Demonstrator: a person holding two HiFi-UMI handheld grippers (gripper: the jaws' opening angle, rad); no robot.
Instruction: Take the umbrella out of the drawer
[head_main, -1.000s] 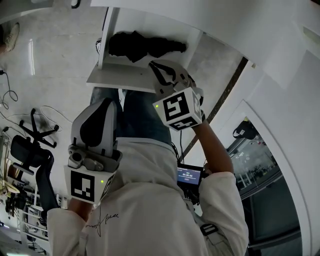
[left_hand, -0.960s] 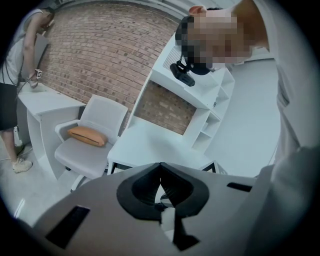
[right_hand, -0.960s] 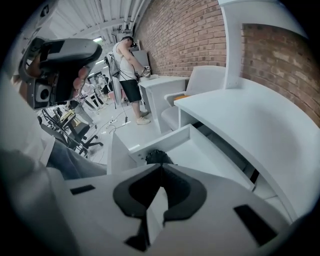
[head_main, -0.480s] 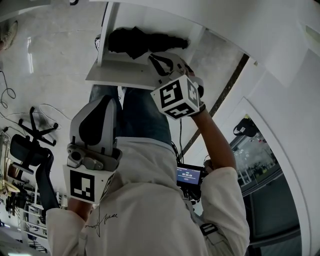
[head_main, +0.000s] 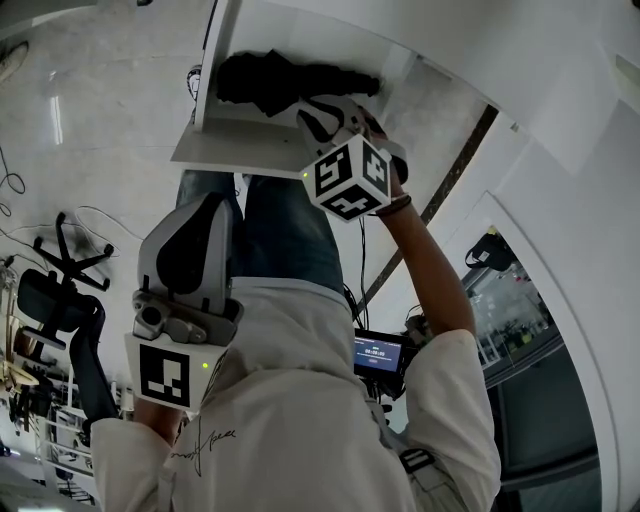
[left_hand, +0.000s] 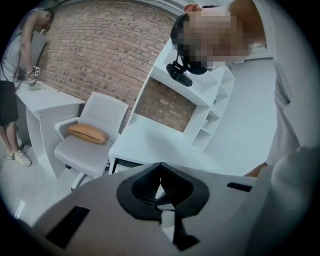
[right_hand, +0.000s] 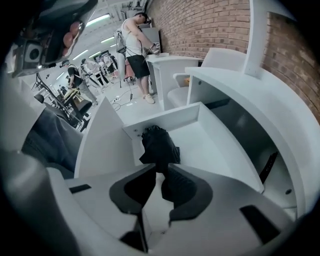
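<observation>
Umbrella, black and folded, lies in the open white drawer straight ahead of the right gripper, its near end reaching the gap at the jaw tips. Those jaws are opening, slightly apart and not pressing on it. The left gripper hangs well apart from the drawer, jaws pressed together on nothing.

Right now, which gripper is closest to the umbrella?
The right gripper, jaws opening and empty, pointing down at the black umbrella in the drawer; the left gripper hangs back, shut.
</observation>
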